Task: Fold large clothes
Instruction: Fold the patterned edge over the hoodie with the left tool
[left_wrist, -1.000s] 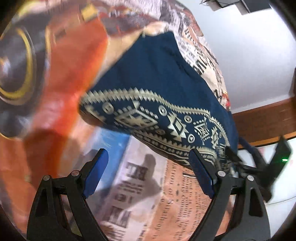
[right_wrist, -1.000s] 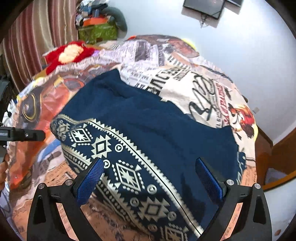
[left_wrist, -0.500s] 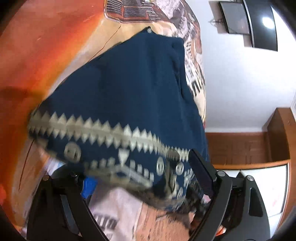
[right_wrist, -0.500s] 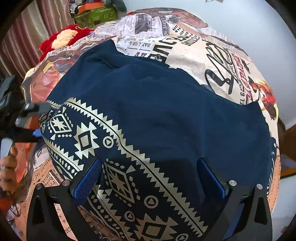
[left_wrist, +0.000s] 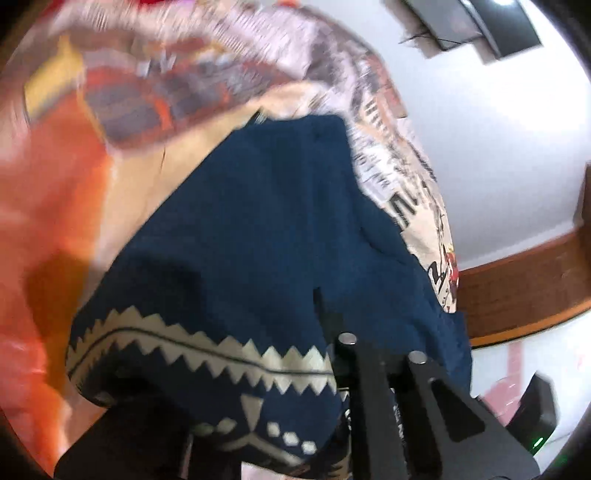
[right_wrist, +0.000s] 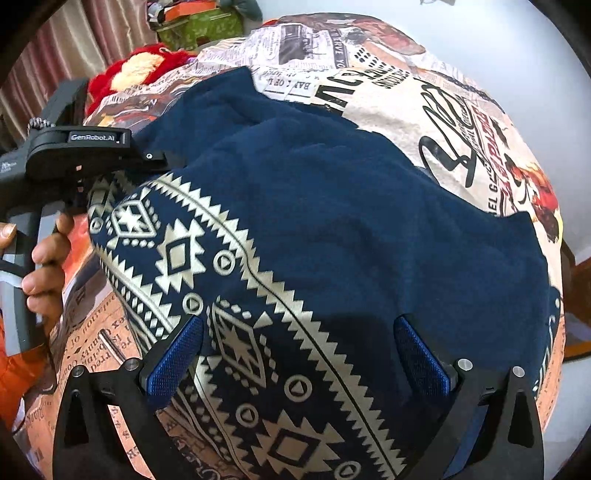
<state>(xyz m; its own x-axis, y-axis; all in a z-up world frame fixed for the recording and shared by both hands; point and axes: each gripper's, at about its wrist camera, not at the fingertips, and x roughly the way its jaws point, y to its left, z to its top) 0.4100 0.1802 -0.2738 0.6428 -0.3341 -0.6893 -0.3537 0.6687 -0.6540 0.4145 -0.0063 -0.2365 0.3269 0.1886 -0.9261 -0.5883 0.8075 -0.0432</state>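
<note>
A navy garment (right_wrist: 351, 229) with a cream geometric border lies on the printed bedspread (right_wrist: 424, 110). In the left wrist view the garment (left_wrist: 266, 229) drapes over my left gripper (left_wrist: 295, 417); its patterned hem hides the fingertips, and the right finger (left_wrist: 373, 398) stands near the middle, so the jaws look shut on the hem. The left gripper's body also shows in the right wrist view (right_wrist: 85, 151), at the garment's left corner. My right gripper (right_wrist: 299, 354) is open, its blue pads (right_wrist: 173, 354) spread just above the patterned border, holding nothing.
The bedspread (left_wrist: 55, 206) is orange on the left side. A red and cream plush (right_wrist: 140, 70) and a green box (right_wrist: 195, 29) sit at the bed's far end by a curtain. A white wall and wooden trim (left_wrist: 524, 291) lie to the right.
My left gripper went from open before the hem to closed on it, with the cloth lifted over the fingers. My right gripper moved in low over the patterned border and stayed open.
</note>
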